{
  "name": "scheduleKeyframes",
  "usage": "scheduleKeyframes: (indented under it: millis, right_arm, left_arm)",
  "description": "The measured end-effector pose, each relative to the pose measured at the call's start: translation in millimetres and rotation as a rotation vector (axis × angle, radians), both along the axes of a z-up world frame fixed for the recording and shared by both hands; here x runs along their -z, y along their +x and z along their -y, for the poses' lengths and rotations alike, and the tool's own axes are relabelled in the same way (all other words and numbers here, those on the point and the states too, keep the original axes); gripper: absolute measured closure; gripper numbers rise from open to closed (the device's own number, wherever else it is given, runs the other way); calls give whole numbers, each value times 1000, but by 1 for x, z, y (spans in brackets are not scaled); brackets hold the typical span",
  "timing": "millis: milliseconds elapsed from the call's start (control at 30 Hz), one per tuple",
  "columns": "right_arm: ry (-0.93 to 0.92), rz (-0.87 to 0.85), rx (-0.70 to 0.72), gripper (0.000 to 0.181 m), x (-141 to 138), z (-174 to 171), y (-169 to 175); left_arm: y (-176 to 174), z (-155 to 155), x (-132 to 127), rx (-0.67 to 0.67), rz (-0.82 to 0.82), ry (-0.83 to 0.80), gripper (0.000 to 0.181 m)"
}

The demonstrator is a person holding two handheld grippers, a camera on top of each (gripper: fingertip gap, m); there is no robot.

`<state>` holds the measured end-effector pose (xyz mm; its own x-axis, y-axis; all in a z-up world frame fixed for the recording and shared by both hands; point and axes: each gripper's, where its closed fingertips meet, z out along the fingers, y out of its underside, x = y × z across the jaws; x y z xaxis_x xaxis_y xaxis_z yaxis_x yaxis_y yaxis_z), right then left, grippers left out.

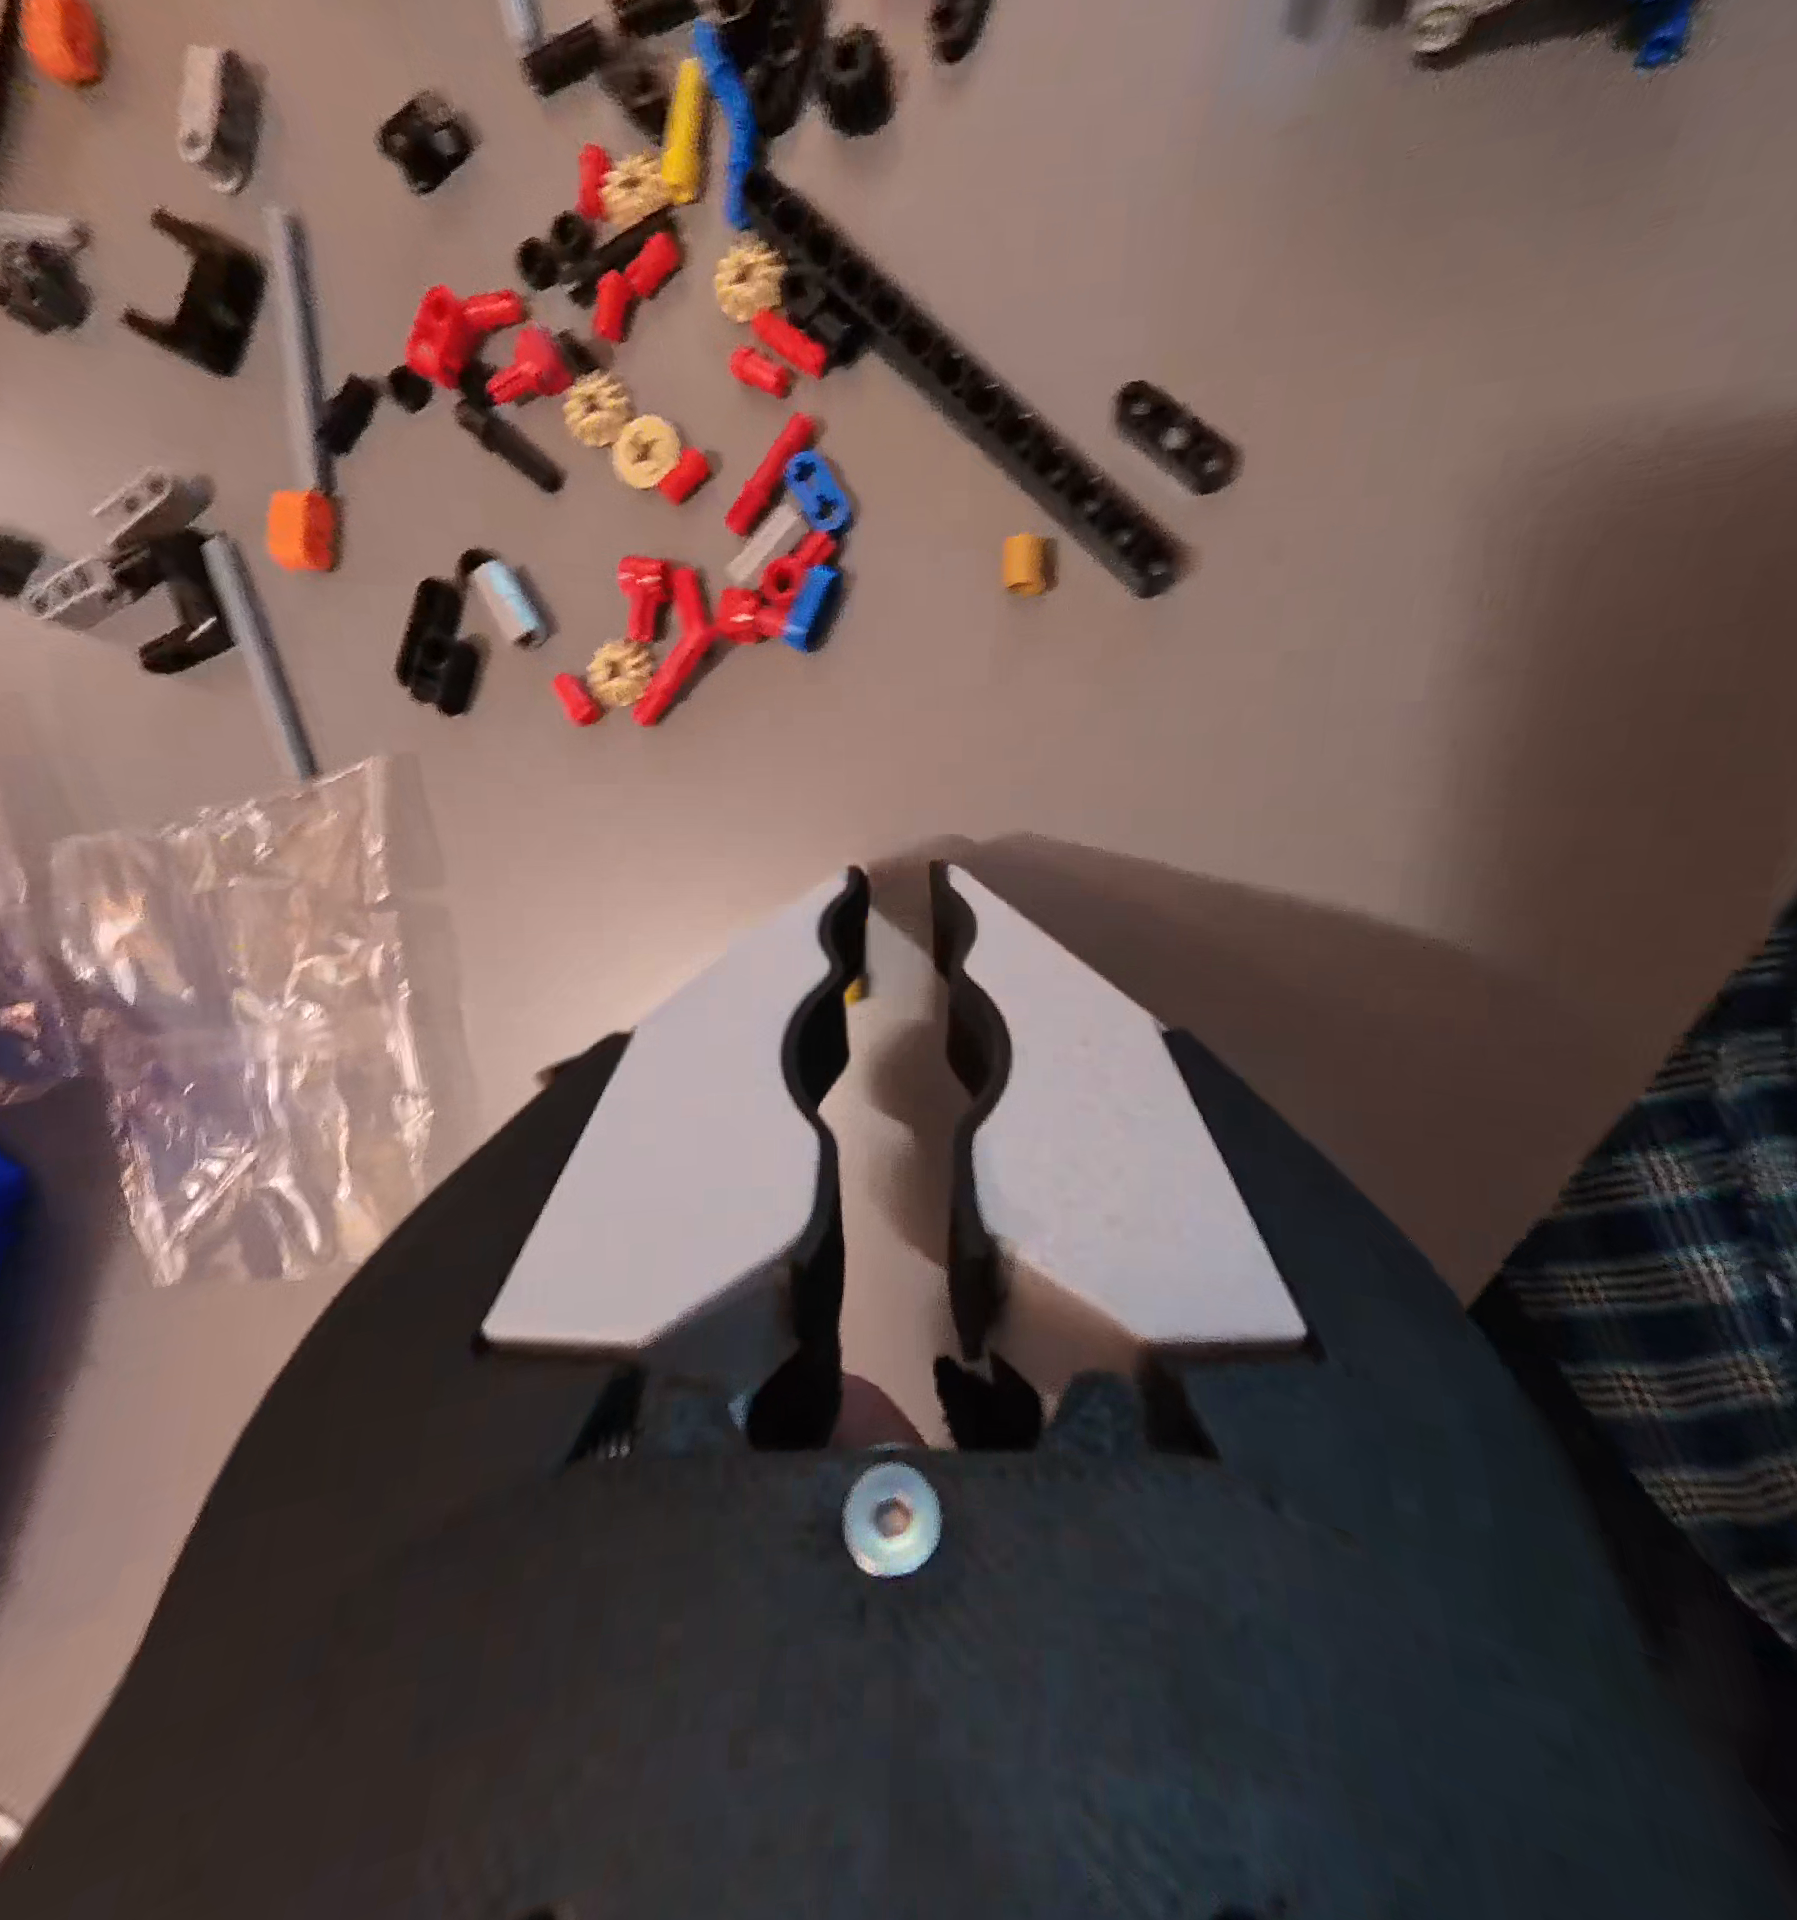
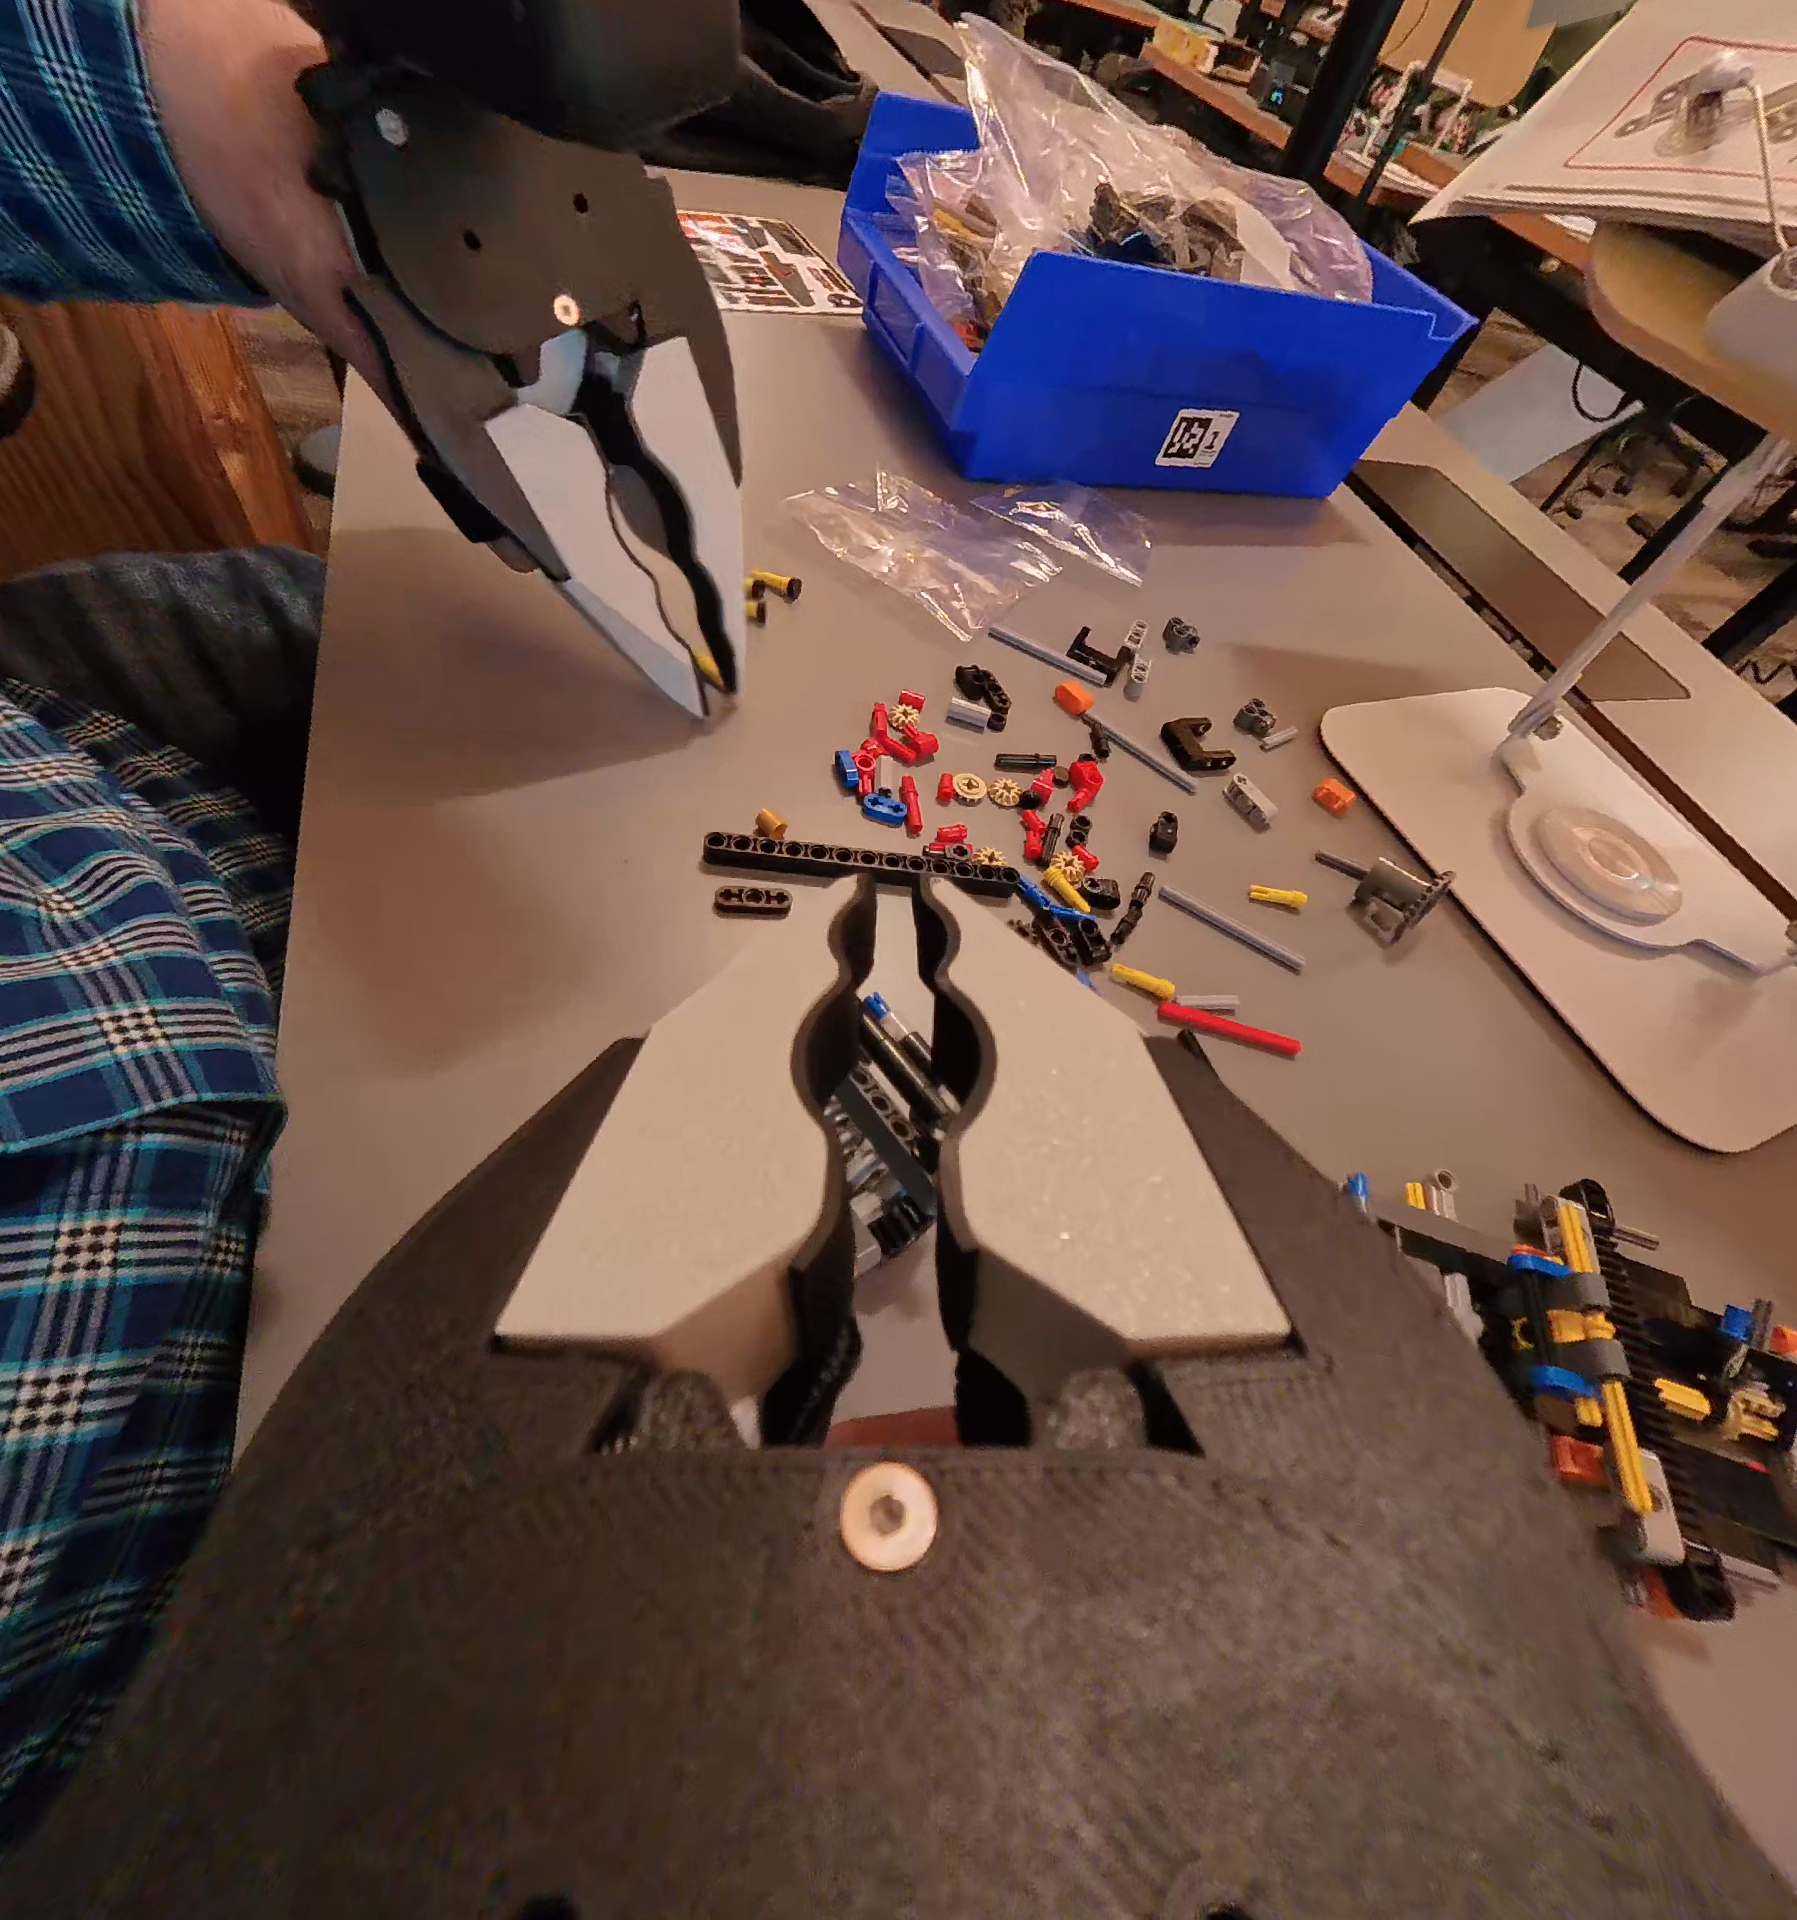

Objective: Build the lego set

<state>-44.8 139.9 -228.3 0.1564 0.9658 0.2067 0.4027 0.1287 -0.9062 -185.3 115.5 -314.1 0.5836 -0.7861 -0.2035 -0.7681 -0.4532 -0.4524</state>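
The left tongs [image 2: 712, 681] pinch a small yellow pin [image 2: 705, 665] at their very tips above the counter [image 2: 520, 831]; so shallow a hold could let it twist out. The right tongs [image 2: 896, 894] stand slightly spread and empty over the half-built model [image 2: 1642, 1392].

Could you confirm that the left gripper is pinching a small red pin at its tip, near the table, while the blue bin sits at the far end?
Not quite: the pin pinched in the left gripper is yellow, not red, as the right wrist view shows. The blue bin does sit at the far end.
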Motion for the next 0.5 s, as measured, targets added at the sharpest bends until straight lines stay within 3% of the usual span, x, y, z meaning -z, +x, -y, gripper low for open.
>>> scheduleKeyframes:
  millis: [33, 100, 200, 333, 400, 500]
  right_arm:
    - [-2, 2, 1, 177, 1, 0, 1]
    - [-7, 5, 0, 177, 3, -1, 1]
    - [-10, 6, -1, 177, 4, -3, 1]
    - [-16, 1, -12, 177, 4, -2, -2]
    - [-12, 3, -18, 177, 5, 0, -4]
    - [-11, 5, -17, 177, 4, 1, -4]
  left_arm:
    - [6, 7, 1, 37, 9, -22, 175]
    - [14, 23, 1, 108, 32, -58, 172]
    - [11, 34, -3, 103, 41, -54, 168]
    - [0, 7, -17, -66, 98, 94, 156]
    - [-5, 2, -5, -96, 54, 64, 150]
    - [3, 4, -1, -111, 116, -1, 153]
